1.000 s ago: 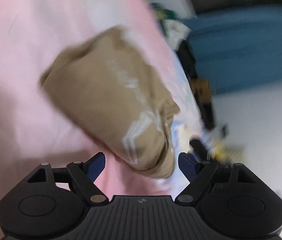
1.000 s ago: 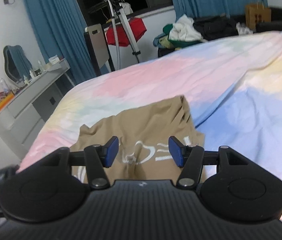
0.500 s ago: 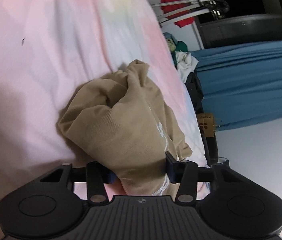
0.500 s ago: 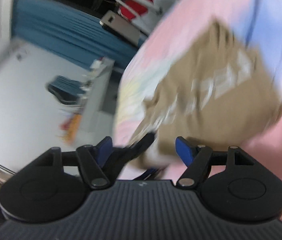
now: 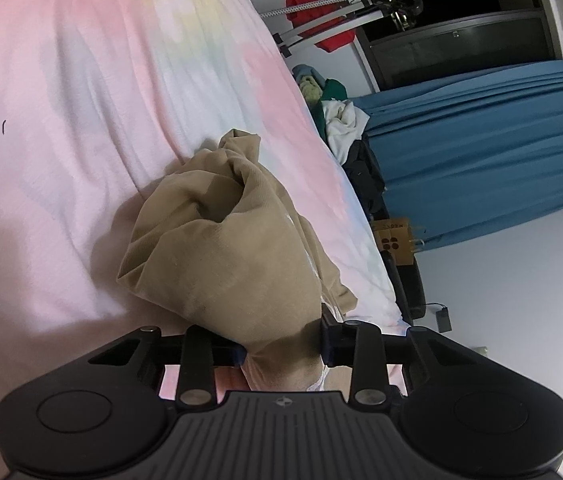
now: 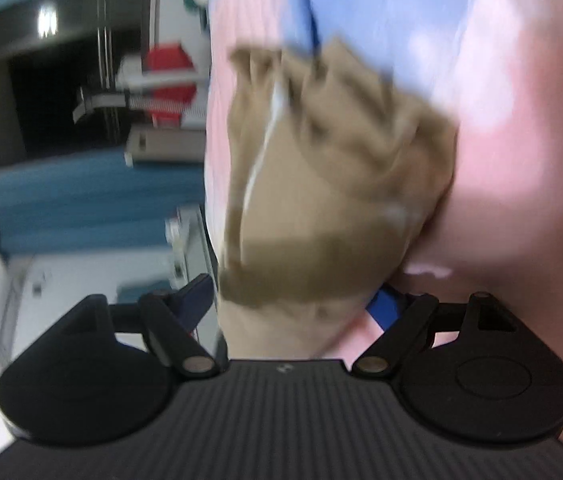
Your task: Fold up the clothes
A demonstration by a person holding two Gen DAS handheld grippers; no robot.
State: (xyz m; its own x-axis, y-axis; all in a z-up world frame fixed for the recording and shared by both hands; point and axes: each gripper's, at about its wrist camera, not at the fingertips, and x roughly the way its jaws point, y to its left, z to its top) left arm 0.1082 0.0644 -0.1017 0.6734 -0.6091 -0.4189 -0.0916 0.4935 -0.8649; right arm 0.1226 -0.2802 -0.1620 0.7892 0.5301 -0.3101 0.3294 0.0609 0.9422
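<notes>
Tan garment (image 5: 225, 256), bunched on the near bed (image 5: 61, 140), was loose a second ago; now my left fingers (image 5: 281, 346) are closing on it while my right fingers (image 6: 295, 306) are opening around it, ungripped.

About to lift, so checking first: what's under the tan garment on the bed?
The tan garment lies bunched on the pastel bedsheet, which shows all around it. Anything beneath the bunch itself is covered, so I cannot tell.

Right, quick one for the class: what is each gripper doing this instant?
Left gripper: jaws closing, pads already pinching the tan garment.
Right gripper: jaws opening wide, the tan garment between them but not gripped.
</notes>
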